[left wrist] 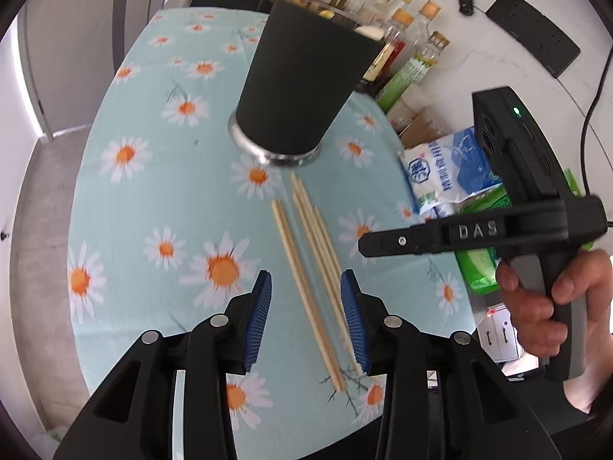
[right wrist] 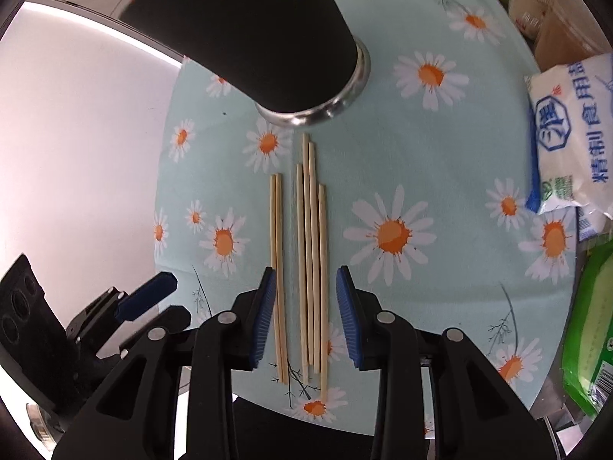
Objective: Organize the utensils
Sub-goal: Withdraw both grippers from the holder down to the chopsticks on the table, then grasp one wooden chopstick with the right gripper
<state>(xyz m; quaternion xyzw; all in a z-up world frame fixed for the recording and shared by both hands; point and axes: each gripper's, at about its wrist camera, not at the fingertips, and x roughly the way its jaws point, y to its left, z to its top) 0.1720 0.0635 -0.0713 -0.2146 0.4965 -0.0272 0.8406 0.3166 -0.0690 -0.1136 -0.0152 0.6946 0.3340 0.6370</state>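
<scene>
Chopsticks: a loose row of pale wooden chopsticks (right wrist: 310, 268) lies flat on the daisy-print cloth (right wrist: 440, 153) of the counter, tips toward 12 o'clock.
Cup: a black cup (left wrist: 302, 80) with a metal base stands at 12 o'clock from the chopsticks, just beyond their tips.
Left gripper (left wrist: 306, 318): jaws apart, hovering above the chopsticks, clamping nothing.
Right gripper (right wrist: 306, 314): jaws apart, straddling the chopsticks from above, holding nothing.
Salt bag (right wrist: 567, 134): at 3 o'clock, at the cloth's edge.
</scene>
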